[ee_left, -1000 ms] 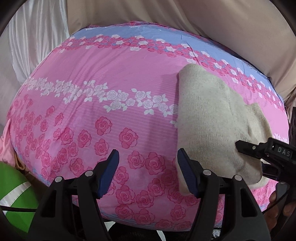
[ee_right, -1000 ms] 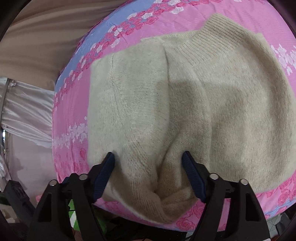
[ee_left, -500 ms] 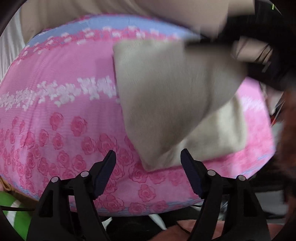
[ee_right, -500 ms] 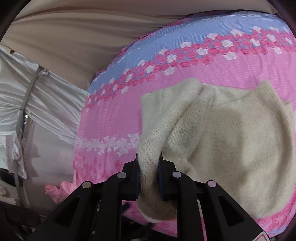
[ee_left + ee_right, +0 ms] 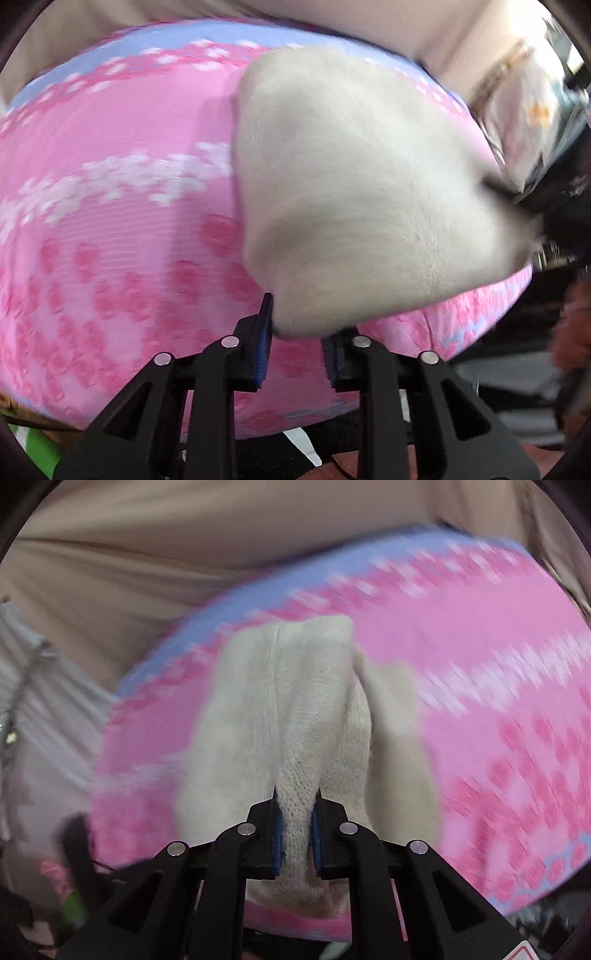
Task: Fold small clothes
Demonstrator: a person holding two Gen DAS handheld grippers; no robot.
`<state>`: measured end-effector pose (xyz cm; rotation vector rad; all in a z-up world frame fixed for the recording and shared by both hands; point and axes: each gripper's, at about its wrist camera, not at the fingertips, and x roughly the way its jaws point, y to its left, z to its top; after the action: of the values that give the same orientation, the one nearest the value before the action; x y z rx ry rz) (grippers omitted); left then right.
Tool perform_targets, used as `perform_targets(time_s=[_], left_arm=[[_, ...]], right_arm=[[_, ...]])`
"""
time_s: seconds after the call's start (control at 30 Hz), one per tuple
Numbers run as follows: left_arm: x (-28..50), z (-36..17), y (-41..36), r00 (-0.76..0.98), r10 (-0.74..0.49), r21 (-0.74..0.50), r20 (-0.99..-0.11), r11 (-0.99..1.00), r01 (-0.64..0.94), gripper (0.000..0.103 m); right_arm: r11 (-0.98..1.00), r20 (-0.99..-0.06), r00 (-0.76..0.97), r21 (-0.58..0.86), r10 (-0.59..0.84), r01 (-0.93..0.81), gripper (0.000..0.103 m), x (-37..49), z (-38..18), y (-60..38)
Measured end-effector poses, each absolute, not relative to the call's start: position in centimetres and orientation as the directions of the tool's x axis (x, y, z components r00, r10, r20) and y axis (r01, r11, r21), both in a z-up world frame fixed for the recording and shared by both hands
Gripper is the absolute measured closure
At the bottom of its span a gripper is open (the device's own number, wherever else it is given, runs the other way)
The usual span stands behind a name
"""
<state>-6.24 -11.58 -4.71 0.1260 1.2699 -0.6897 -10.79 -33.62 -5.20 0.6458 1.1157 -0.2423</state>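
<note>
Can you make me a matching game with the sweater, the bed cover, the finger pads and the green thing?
Things:
1. sweater
2. bed cover
3. pads on the fingers
4. thing at the bottom left corner

Colours:
A. blue
B. green
C. cream
D. pink with roses

Pairs: 1-C, 2-D, 3-A, 4-B

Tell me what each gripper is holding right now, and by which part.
Right gripper pinches a bunched fold at the cream sweater's near edge. Left gripper, jaws just closing, has its near corner between them; grip unclear.
</note>
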Motion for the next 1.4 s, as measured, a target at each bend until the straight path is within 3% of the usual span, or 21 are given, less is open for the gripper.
perform_targets(time_s=[0.07,0.2,0.27,0.33,0.4,0.43,0.47,0.53,0.67,0.73,0.8,0.87,0.97,1.1,1.2,1.27,1.3,1.37,1.4], left_arm=[[-6.4,-5.0,-12.6,0.107,-0.392,-0.269,-0.914,0.781,0.563,0.078],[-6.5,-3.4,-12.2,0.142,-0.381,-0.242,-0.913,0.789,0.565,0.077],[-6.1,-2.8,-11.5,0.143,-0.399,-0.268,-0.906,0.801,0.534,0.076],[-5.6,-2.1,-10.8,0.150,-0.417,-0.297,-0.896,0.816,0.495,0.074],[-5.2,-1.3,-10.1,0.174,-0.441,-0.323,-0.880,0.826,0.462,0.074],[-5.1,-1.0,-10.0,0.190,-0.446,-0.326,-0.875,0.831,0.451,0.073],[-5.1,-0.7,-10.0,0.202,-0.449,-0.329,-0.870,0.835,0.441,0.073],[-5.1,-0.8,-10.0,0.194,-0.447,-0.331,-0.873,0.836,0.438,0.072],[-6.0,-0.6,-9.8,0.159,-0.439,-0.317,-0.884,0.815,0.485,0.071],[-6.4,-0.2,-9.1,0.164,-0.455,-0.326,-0.876,0.806,0.494,0.061],[-6.6,0.6,-8.4,0.199,-0.466,-0.324,-0.862,0.809,0.490,0.055],[-6.2,0.7,-8.0,0.213,-0.470,-0.329,-0.857,0.816,0.475,0.055],[-5.1,0.5,-8.1,0.240,-0.424,-0.299,-0.873,0.856,0.422,0.055],[-4.0,0.4,-9.4,0.248,-0.437,-0.318,-0.864,0.858,0.404,0.054],[-4.2,0.3,-12.4,0.253,-0.453,-0.307,-0.855,0.834,0.458,0.054],[-4.3,-1.0,-15.0,0.254,-0.387,-0.228,-0.887,0.843,0.488,0.054],[-4.3,-2.0,-15.9,0.247,-0.353,-0.197,-0.903,0.848,0.492,0.051],[-4.3,-4.9,-17.2,0.235,-0.268,-0.124,-0.934,0.863,0.490,0.047],[-4.3,-5.4,-17.3,0.258,-0.246,-0.093,-0.935,0.867,0.490,0.038]], right_arm=[[0.739,-0.895,0.405,0.399,0.186,0.543,0.089,-11.9,-8.7,-35.2],[0.747,-0.846,0.508,0.441,0.161,0.498,0.076,-12.0,-4.9,-34.7],[0.786,-0.849,0.508,0.413,0.149,0.460,0.058,-11.3,-4.2,-34.2],[0.793,-0.871,0.472,0.383,0.138,0.474,0.046,-10.5,-5.3,-34.4],[0.769,-0.876,0.448,0.408,0.178,0.492,0.045,-10.3,-7.1,-34.6],[0.753,-0.867,0.452,0.439,0.211,0.490,0.057,-10.2,-7.8,-34.7],[0.745,-0.853,0.457,0.472,0.251,0.472,0.089,-9.7,-8.0,-34.5],[0.765,-0.842,0.481,0.472,0.245,0.438,0.089,-9.1,-6.7,-34.2],[0.870,-0.782,0.609,0.385,0.132,0.307,0.090,-8.9,1.9,-33.6],[0.910,-0.783,0.617,0.309,0.079,0.275,0.089,-9.2,2.9,-34.0],[0.943,-0.865,0.500,0.144,-0.028,0.301,0.088,-8.9,-1.3,-34.9],[0.918,-0.931,0.364,0.119,-0.030,0.379,0.088,-9.5,-6.6,-36.7],[0.860,-0.886,0.463,0.217,-0.026,0.463,0.084,-11.9,-4.0,-37.1],[0.884,-0.840,0.542,0.235,-0.024,0.404,0.083,-13.9,-0.1,-34.5],[0.901,-0.864,0.503,0.221,0.003,0.374,0.086,-13.9,-1.9,-32.9],[0.899,-0.901,0.434,0.188,-0.002,0.395,0.088,-13.4,-5.4,-32.5],[0.902,-0.915,0.403,0.166,-0.010,0.399,0.094,-13.2,-7.2,-32.6],[0.900,-0.910,0.415,0.180,-0.001,0.397,0.096,-13.3,-7.3,-32.9],[0.894,-0.906,0.422,0.195,0.007,0.404,0.096,-13.5,-6.4,-33.1]])
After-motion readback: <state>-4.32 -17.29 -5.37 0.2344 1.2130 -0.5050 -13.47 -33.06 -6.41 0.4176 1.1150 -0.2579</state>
